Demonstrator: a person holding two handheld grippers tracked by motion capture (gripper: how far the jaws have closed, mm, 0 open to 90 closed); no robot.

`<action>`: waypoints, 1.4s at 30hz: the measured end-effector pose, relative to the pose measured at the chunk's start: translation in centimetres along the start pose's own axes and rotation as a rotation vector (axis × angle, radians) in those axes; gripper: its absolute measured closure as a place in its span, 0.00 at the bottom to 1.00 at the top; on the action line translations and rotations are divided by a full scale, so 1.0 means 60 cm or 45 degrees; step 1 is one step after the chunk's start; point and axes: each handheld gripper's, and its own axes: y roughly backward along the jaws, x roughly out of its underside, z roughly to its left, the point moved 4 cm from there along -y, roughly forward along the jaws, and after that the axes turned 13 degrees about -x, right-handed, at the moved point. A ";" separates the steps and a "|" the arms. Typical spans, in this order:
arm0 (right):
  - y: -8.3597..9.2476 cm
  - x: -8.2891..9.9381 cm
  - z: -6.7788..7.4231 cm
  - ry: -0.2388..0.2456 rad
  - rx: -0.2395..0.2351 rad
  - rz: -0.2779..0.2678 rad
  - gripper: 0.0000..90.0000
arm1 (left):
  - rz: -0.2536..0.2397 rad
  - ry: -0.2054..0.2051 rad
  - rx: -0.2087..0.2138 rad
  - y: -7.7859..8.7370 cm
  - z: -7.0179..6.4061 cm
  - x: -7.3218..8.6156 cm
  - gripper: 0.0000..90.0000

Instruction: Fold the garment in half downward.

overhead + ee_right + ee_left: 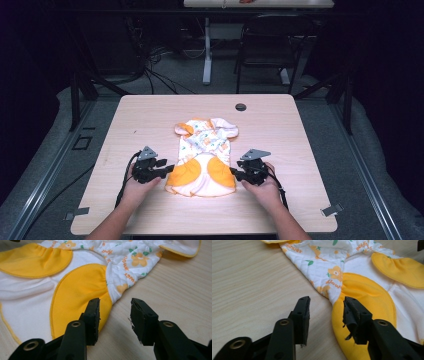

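A small white and orange baby garment [204, 155] with a flower print lies flat in the middle of the wooden table [150, 115]. My left gripper [169, 168] rests at its left edge, jaws open, nothing between them. In the left gripper view the garment's orange patch [364, 292] lies just past the open gripper [325, 305], whose right jaw hangs over the hem. My right gripper [232, 171] sits at the garment's right edge, also open. In the right gripper view the other orange patch [77, 290] lies by the left jaw of that gripper [114, 305], with bare table under the gap.
A round cable hole [240, 107] sits near the table's far edge. Beyond the table stand a dark chair [270, 45] and a white desk leg [207, 55], with cables on the floor. Bare wood surrounds the garment on all sides.
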 end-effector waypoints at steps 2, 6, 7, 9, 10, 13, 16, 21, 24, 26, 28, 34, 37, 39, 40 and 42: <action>0.000 -0.001 0.000 -0.002 -0.006 0.001 0.70 | -0.014 -0.013 0.003 0.000 -0.003 -0.002 0.71; 0.002 -0.002 0.002 -0.001 -0.016 0.012 0.80 | -0.019 -0.053 0.023 0.001 -0.014 -0.004 0.84; -0.001 -0.005 0.007 0.009 -0.023 0.015 0.86 | -0.018 -0.094 0.021 0.000 -0.021 -0.006 0.90; -0.004 -0.006 0.010 0.017 -0.027 0.015 0.89 | -0.020 -0.103 0.024 -0.001 -0.026 -0.007 0.93; -0.006 -0.009 0.014 0.029 -0.031 0.021 0.93 | -0.022 -0.124 0.024 -0.003 -0.030 -0.008 0.96; -0.013 -0.018 0.025 0.062 -0.045 0.018 0.99 | -0.015 -0.130 0.040 -0.010 -0.041 -0.010 1.00; -0.027 -0.023 0.034 0.070 -0.072 0.027 1.00 | 0.018 -0.173 0.044 -0.020 -0.054 -0.005 1.00; -0.040 -0.018 0.038 0.080 -0.099 0.075 1.00 | 0.047 -0.198 0.046 -0.028 -0.058 0.001 1.00; -0.049 -0.011 0.038 0.079 -0.117 0.124 1.00 | 0.052 -0.201 0.054 -0.028 -0.057 0.002 1.00; -0.050 -0.007 0.039 0.098 -0.131 0.146 1.00 | 0.058 -0.207 0.059 -0.027 -0.057 0.005 1.00; -0.049 -0.005 0.041 0.097 -0.137 0.142 1.00 | 0.056 -0.203 0.065 -0.023 -0.060 0.009 1.00; -0.048 -0.001 0.047 0.086 -0.136 0.144 1.00 | 0.074 -0.248 0.056 -0.016 -0.067 0.012 1.00; -0.045 -0.001 0.049 0.088 -0.147 0.166 1.00 | 0.086 -0.248 0.064 -0.014 -0.069 0.013 1.00; -0.043 0.000 0.052 0.088 -0.158 0.189 1.00 | 0.100 -0.259 0.079 -0.010 -0.071 0.014 1.00; -0.041 0.002 0.056 0.106 -0.161 0.200 1.00 | 0.109 -0.267 0.085 -0.007 -0.073 0.016 1.00; -0.039 0.003 0.062 0.121 -0.166 0.220 1.00 | 0.110 -0.275 0.091 -0.005 -0.074 0.017 1.00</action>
